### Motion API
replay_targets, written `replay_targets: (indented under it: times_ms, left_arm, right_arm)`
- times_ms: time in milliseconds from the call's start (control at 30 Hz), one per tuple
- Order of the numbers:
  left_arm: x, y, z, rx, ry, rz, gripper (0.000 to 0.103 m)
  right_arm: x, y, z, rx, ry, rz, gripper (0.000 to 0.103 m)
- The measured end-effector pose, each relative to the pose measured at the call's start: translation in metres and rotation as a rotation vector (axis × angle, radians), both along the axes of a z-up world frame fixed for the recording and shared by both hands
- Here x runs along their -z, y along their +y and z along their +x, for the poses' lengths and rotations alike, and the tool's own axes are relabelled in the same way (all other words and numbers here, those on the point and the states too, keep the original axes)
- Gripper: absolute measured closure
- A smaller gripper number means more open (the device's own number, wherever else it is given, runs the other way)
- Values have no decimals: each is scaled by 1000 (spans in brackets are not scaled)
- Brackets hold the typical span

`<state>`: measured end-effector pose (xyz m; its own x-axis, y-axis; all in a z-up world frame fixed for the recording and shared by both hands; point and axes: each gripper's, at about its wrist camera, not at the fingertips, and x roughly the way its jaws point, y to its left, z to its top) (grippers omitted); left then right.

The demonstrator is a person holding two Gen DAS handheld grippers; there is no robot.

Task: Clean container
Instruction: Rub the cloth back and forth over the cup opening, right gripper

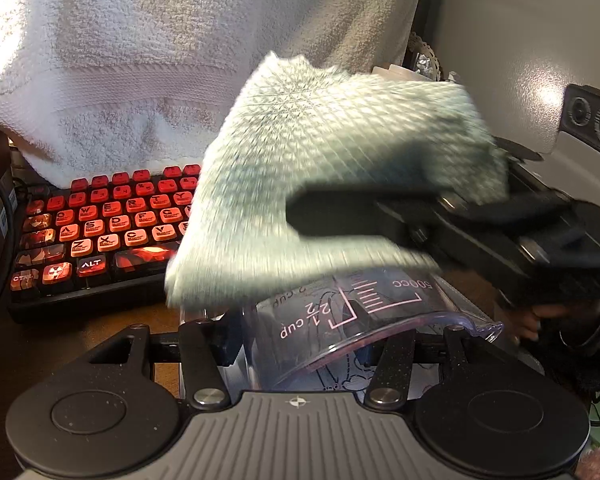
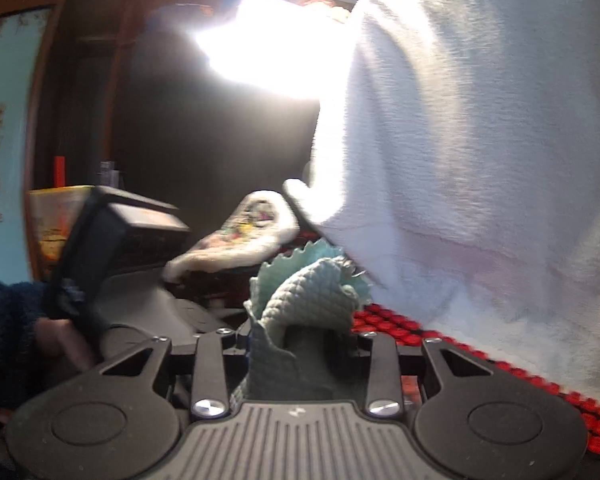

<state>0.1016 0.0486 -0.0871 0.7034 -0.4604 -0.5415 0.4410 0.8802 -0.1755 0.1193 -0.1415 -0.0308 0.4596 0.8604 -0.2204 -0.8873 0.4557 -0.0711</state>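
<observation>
The left tool (image 1: 300, 344) points downward, its jaws partly apart and closed on the clear measuring cup (image 1: 360, 320) that lies on its side between them. The right tool (image 2: 300, 344) points nearly level, its jaws narrow and clamped on the bunched pale green cloth (image 2: 312, 292). Seen from the left wrist, the right tool reaches in from the right edge above the cup, and the hand (image 1: 560, 316) behind it wears a dark fuzzy sleeve (image 1: 592, 360).
</observation>
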Motion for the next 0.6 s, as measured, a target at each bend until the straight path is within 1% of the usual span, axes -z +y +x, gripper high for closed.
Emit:
replay_targets:
  times_ms: [100, 300, 367, 467, 600]
  left_arm:
    - [0, 0, -1, 0, 0, 0, 52]
    - [0, -1, -3, 0, -1, 0, 52]
    - [0, -1, -2, 0, 0, -2, 52]
    - [0, -1, 0, 0, 1, -2, 52]
    - [0, -1, 0, 0, 1, -2, 52]
  right_arm:
    - [0, -6, 13, 51, 42, 20, 70]
    - [0, -8, 20, 78, 57, 27, 70]
    - [0, -9, 19, 65, 58, 30, 70]
    - [0, -7, 16, 11, 69, 37, 70]
    - [1, -1, 2, -81, 59, 29, 70]
